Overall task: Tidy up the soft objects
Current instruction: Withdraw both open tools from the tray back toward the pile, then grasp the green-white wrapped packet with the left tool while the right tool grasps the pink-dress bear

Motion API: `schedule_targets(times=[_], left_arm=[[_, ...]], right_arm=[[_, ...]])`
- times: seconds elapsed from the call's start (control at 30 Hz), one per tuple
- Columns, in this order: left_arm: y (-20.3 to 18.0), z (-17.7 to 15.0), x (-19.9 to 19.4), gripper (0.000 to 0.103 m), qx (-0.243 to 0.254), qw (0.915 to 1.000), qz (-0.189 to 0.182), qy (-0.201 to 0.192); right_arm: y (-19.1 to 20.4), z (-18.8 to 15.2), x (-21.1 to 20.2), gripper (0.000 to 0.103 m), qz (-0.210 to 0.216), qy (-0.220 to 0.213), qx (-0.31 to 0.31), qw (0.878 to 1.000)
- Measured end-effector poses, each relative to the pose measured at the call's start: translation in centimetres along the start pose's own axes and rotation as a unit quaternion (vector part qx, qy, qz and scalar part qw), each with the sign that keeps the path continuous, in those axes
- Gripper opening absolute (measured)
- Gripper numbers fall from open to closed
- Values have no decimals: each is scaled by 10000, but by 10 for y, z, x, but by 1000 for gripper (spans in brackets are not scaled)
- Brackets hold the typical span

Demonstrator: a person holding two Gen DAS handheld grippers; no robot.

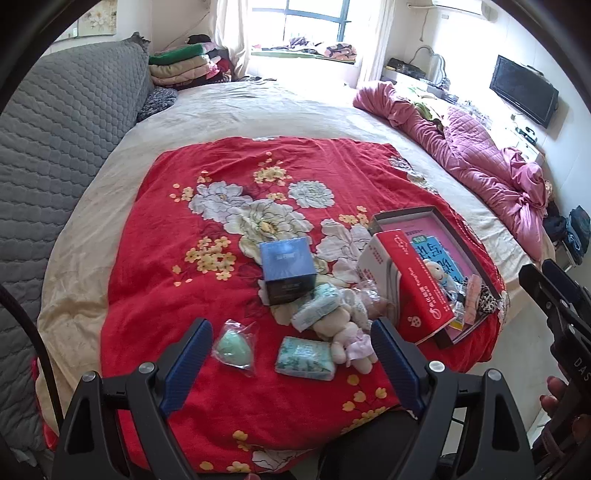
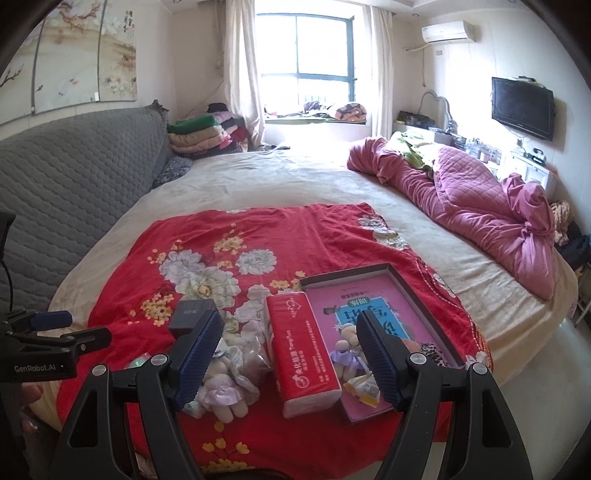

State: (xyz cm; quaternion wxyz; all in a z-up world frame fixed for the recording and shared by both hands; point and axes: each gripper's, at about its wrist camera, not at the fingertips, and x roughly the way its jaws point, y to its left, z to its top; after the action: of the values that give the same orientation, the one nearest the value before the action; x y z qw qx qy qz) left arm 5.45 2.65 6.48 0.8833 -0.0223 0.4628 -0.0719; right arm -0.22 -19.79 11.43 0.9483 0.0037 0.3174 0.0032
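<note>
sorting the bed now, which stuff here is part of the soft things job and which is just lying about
Job:
plush doll
green sponge
tissue pack
red tissue box
tray

Lying about:
blue box
pink quilt
folded blankets
TV

A lived-in home bedroom. A wide bed (image 2: 295,177) under a beige sheet fills it, with a red floral blanket (image 2: 236,258) spread across it and a crumpled pink quilt (image 2: 480,199) at one side. Folded blankets (image 2: 199,136) are stacked by the curtained window (image 2: 304,55); a television (image 2: 522,107) and an air conditioner (image 2: 447,31) hang on the wall.
</note>
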Motion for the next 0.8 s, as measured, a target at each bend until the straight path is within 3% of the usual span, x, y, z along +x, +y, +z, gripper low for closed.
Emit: schedule_targets(times=[0.37,0.8], left_arm=[[21,-10,5,87,-106,9998,90,118],[17,-21,31,87,5,9992,94,388]], right_arm=[[6,-4,1,76,52,49,-144,9999],[32,-31,25,77,331,393,-515,9974]])
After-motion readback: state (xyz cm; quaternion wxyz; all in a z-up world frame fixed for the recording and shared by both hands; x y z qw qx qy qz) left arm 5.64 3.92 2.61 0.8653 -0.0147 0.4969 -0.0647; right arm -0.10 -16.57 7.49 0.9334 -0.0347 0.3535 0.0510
